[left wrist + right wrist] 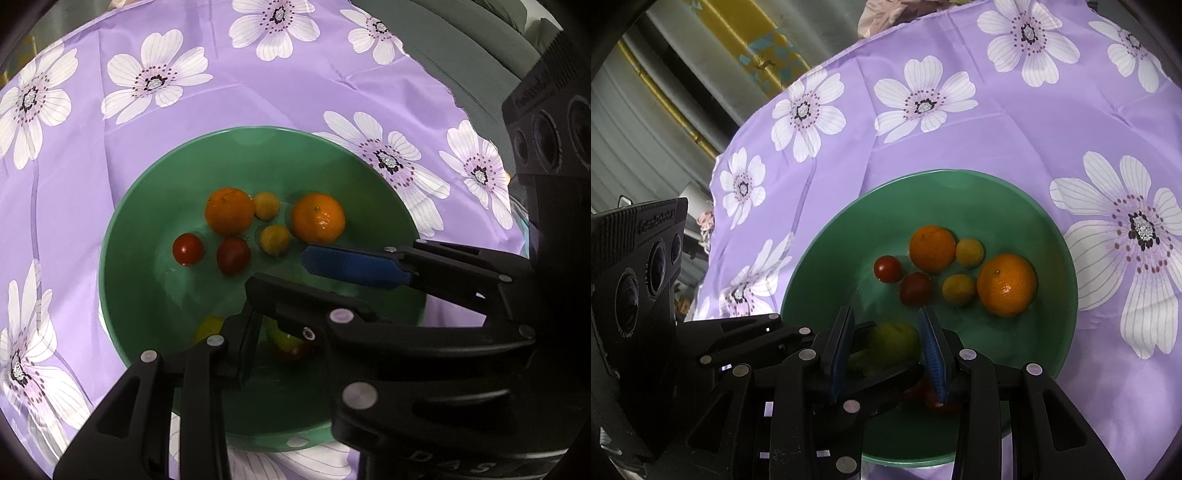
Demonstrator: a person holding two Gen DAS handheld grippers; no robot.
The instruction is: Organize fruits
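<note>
Both grippers angle steeply down into the green bowl [827,258] on the desk's purple flowered cloth [1015,129]. Right gripper [886,350]: fingers part-spread, bracketing a yellow-green fruit [894,339] at the bowl's 6 o'clock; whether the pads press it, cannot tell. Left gripper [255,354]: only one finger [243,350] is clear, the right gripper's arm crosses it, so its spread cannot be told. Bowl floor: two mandarins [229,210] at 12 and 2 o'clock, two small yellow fruits [275,240] between them, two red tomatoes [188,249] at 10 o'clock.

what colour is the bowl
Green; the bowl shows best in the right wrist view.
</note>
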